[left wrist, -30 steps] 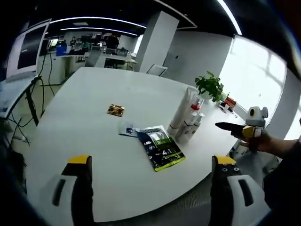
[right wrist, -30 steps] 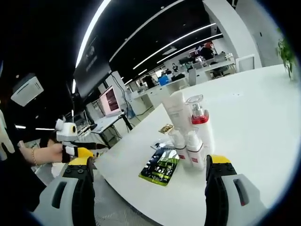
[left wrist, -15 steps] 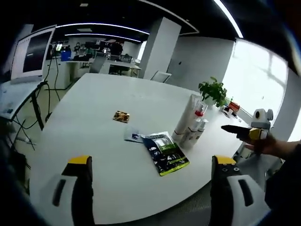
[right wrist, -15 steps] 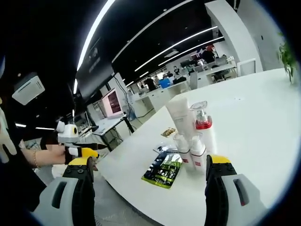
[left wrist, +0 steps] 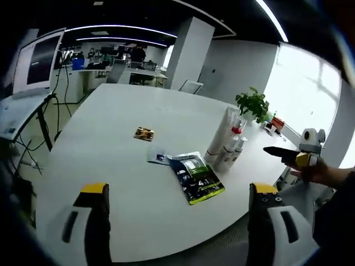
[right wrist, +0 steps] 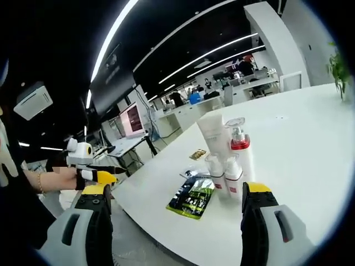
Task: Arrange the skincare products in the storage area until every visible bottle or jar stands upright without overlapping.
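Daylight floods in from a large window (left wrist: pixel 302 94) at two o'clock in the left gripper view, blown out to plain white. Long ceiling light strips (right wrist: pixel 205 54) glow overhead in the right gripper view, against a dark ceiling. The white worktop (left wrist: pixel 111 166) is evenly bright, with only faint, soft shadows beside the bottles (right wrist: pixel 230 160). Fisheye bending curves straight lines strongly toward the edges. Far background desks look soft and smeared.

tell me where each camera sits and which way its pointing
Left gripper view: rides the left gripper, facing across the white table toward the bottles; its own open jaws show, and the right gripper enters at right.
Right gripper view: rides the right gripper, facing the bottles from the opposite edge; open jaws show.
Shared: bottles, green packet.
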The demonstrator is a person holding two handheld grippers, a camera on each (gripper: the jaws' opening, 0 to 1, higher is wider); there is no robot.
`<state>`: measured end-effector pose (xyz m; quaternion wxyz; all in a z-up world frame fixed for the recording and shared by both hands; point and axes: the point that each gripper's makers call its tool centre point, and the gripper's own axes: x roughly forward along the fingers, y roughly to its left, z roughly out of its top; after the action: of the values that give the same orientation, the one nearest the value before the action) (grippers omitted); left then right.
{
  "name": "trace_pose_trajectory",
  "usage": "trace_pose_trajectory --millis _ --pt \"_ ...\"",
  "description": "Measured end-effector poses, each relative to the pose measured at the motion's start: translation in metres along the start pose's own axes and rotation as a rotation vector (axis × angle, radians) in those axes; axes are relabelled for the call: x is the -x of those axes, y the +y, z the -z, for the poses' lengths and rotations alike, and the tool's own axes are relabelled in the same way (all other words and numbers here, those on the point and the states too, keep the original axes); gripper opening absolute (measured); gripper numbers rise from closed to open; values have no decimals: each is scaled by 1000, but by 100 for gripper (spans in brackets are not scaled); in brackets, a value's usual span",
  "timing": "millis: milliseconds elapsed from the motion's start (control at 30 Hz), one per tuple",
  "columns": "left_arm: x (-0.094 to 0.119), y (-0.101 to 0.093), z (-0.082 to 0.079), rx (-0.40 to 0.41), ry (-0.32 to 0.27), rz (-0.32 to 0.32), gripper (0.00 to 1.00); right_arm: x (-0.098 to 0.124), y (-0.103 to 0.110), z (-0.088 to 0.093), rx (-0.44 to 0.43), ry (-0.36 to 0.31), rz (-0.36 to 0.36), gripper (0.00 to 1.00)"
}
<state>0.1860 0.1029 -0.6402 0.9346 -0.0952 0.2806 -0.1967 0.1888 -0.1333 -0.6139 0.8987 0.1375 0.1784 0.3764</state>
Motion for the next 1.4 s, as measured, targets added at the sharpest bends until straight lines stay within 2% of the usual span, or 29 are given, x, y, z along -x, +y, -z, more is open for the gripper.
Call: trace_pose_trajectory --millis 233,467,567,667,733,833,1100,1267,1333,1400 --pt "-9 0 3 0 35 -4 97 -2 -1 1 -7 1 -7 98" --pt "-20 0 -2 -2 39 -1 96 -2 1 2 -14 6 -10 98" --pt "-24 1 -4 18 38 -22 95 -1 1 3 -12 11 -13 98" --pt "-30 4 -10 -2 22 -55 92 -1 0 3 -14 12 -10 97" --pt "-40 8 -15 -1 19 -75 91 -1 -1 3 -21 8 -6 97" --pt "-50 7 -17 22 25 -72 91 0 -3 2 -27 2 -3 97" --pt "-84 15 -13 -1 103 -69 84 -3 -5 4 -25 16 -1 97" --pt "-99 19 -18 4 118 -78 81 -3 -9 5 -34 18 13 97" --pt "-112 24 -23 3 116 -87 79 -4 -8 7 -27 27 17 97" --pt "-121 28 -20 -1 133 -95 77 -4 -8 8 -17 35 21 97"
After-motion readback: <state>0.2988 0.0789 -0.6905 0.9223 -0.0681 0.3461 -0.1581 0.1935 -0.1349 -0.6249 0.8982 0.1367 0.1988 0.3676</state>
